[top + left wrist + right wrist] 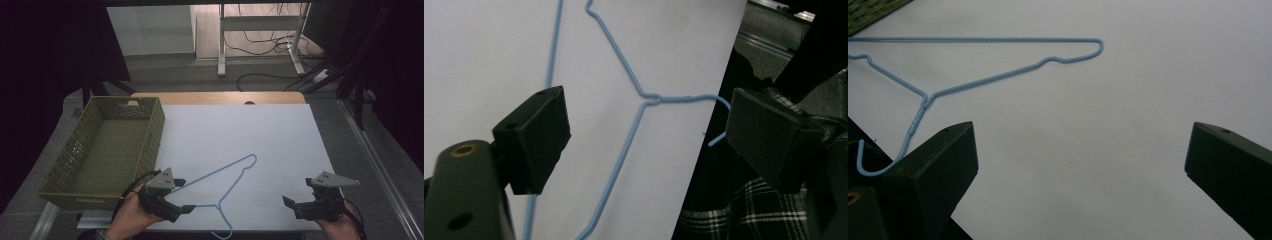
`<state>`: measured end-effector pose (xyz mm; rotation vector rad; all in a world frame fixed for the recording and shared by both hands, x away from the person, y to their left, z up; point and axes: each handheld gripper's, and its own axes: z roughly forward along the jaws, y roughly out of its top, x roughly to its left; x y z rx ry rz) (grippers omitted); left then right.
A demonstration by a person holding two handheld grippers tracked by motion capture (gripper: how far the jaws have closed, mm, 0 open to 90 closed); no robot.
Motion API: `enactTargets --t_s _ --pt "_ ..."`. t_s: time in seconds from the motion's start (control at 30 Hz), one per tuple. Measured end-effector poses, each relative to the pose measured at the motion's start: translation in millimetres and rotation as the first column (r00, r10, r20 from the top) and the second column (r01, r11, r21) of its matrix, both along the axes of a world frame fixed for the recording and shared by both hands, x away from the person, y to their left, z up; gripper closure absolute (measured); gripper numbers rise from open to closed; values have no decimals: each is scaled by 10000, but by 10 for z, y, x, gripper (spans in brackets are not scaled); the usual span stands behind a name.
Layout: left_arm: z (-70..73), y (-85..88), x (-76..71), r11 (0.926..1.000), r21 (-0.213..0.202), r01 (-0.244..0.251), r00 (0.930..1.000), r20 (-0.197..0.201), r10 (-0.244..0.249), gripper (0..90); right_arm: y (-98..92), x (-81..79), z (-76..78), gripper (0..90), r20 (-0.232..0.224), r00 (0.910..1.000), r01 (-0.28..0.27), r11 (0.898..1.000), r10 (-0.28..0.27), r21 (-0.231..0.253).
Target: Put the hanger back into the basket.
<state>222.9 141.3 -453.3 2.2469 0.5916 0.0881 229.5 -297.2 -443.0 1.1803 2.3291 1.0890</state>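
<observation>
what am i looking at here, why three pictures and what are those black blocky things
There is no robot here. A person sits at a table and holds a hand-operated two-jaw gripper in each hand.

The high view looks down from above the person. It shows the left gripper near the bottom left and the right gripper near the bottom right.

The other two pictures come from small cameras riding on each gripper, looking along its two black jaws. Those jaws are the blocky shapes you asked about.

On the white table surface lies a thin light-blue wire clothes hanger, flat, its hook at the near edge. An empty olive-green plastic lattice basket sits at the left.

Nothing is held. Both grippers are open; the left one sits close over the hanger, with wire between its jaws but not clamped.
</observation>
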Motion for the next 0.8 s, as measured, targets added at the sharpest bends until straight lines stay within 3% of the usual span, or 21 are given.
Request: enactTargets --t_s 0.3,0.53,0.8 --pt "-249 -141 84 9993 267 253 9996 -109 -251 323 21 5 -23 6 -108 9998 -178 9998 177 -111" --pt "-451 -167 193 9987 459 221 9988 -450 -200 416 40 10 -45 7 -207 9995 -262 9995 258 -161" --pt "-613 -247 250 9936 886 701 9968 -443 -664 582 57 16 -70 9 -311 9988 -381 9990 373 -248"
